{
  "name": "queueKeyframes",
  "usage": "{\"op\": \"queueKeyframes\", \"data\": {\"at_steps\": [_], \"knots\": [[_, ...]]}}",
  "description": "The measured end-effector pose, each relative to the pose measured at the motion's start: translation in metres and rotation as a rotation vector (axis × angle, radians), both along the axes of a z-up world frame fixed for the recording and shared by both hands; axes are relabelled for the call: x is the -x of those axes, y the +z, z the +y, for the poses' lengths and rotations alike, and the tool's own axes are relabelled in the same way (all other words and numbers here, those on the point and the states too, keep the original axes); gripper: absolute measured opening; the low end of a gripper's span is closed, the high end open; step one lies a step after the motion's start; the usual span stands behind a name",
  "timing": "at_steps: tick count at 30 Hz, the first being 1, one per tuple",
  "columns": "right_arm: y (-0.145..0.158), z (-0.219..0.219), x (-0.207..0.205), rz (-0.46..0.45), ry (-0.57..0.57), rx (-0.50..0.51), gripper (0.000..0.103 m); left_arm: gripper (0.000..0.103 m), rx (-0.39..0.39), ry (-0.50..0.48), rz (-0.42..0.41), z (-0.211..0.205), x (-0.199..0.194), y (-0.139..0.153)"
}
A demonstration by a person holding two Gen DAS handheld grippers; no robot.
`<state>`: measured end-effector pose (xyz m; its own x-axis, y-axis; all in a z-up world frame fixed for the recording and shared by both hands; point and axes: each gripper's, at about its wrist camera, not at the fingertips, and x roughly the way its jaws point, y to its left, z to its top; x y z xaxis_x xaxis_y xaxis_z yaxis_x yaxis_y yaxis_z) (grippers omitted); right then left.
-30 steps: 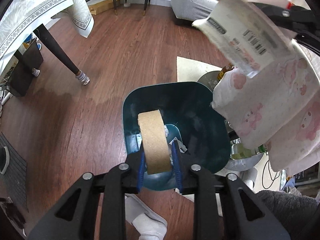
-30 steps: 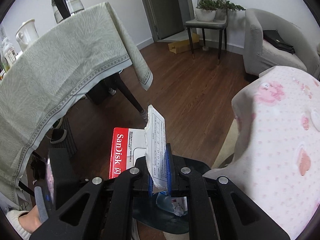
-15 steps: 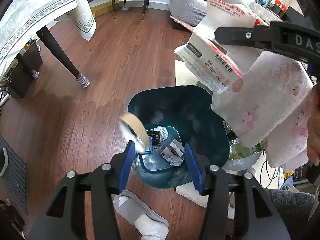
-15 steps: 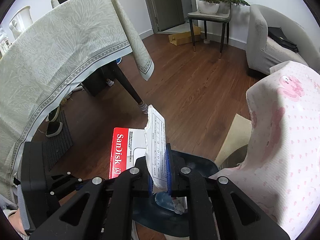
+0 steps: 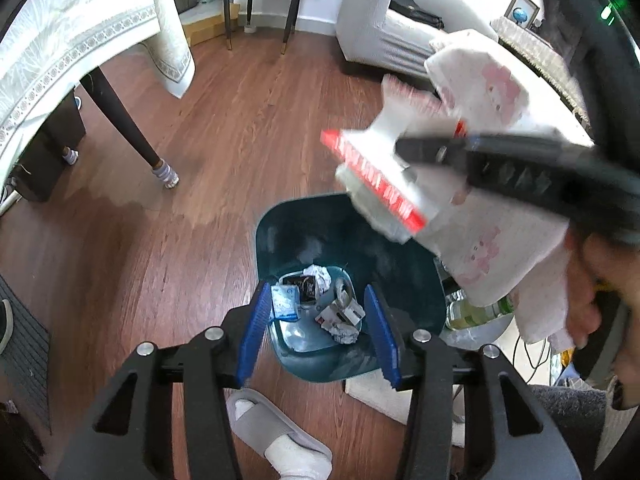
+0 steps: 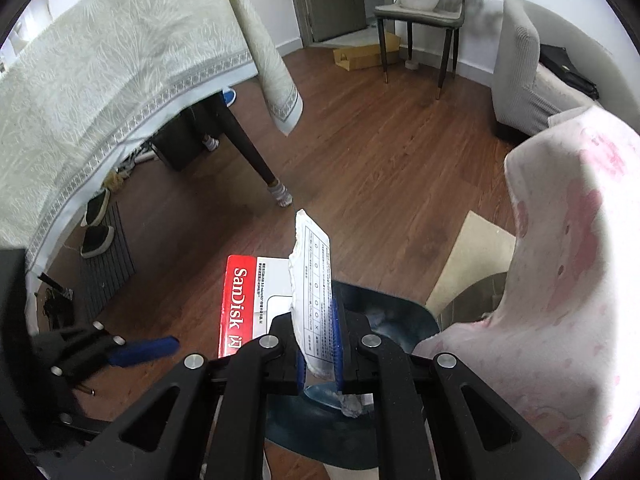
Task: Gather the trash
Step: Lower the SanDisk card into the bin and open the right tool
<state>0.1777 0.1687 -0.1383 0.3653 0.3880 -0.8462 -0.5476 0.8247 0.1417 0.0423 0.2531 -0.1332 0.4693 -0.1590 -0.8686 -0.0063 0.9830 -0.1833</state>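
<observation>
A dark teal trash bin (image 5: pixel 280 236) stands on the wood floor, with crumpled paper, small packets and a tape roll (image 5: pixel 345 292) inside. My left gripper (image 5: pixel 318 330) is open and empty just above the bin's near rim. My right gripper (image 6: pixel 319 344) is shut on a red and white SanDisk card package (image 6: pixel 256 300), held upright above the bin (image 6: pixel 400 316). In the left wrist view the package (image 5: pixel 380 184) hangs blurred over the bin's far right rim.
A table with a pale cloth (image 6: pixel 100 92) and dark leg (image 5: pixel 132 132) stands to the left. A pink-patterned cloth (image 6: pixel 560 280) hangs at the right, close to the bin. A slippered foot (image 5: pixel 280 440) is just before the bin. A chair (image 6: pixel 420 20) and sofa (image 6: pixel 532 80) stand far back.
My left gripper opened and the brown tape roll dropped into the bin. My right gripper moved lower toward the bin with the package still held.
</observation>
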Motion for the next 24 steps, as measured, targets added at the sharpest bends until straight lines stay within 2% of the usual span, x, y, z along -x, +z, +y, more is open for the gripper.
{"op": "queueKeyframes", "data": {"at_steps": [11, 23, 24], "knots": [[-0.046, 0.003, 0.01, 0.083, 0.048, 0.119, 0.01, 0.036, 0.007, 0.032, -0.098, 0.004, 0.003, 0.039], [-0.08, 0.008, 0.029, 0.13, 0.119, 0.227, 0.012, 0.034, 0.001, 0.042, -0.227, 0.002, 0.01, 0.1], [-0.081, 0.006, 0.03, 0.131, 0.123, 0.232, 0.018, 0.034, 0.0, 0.046, -0.234, 0.002, 0.01, 0.102]]}}
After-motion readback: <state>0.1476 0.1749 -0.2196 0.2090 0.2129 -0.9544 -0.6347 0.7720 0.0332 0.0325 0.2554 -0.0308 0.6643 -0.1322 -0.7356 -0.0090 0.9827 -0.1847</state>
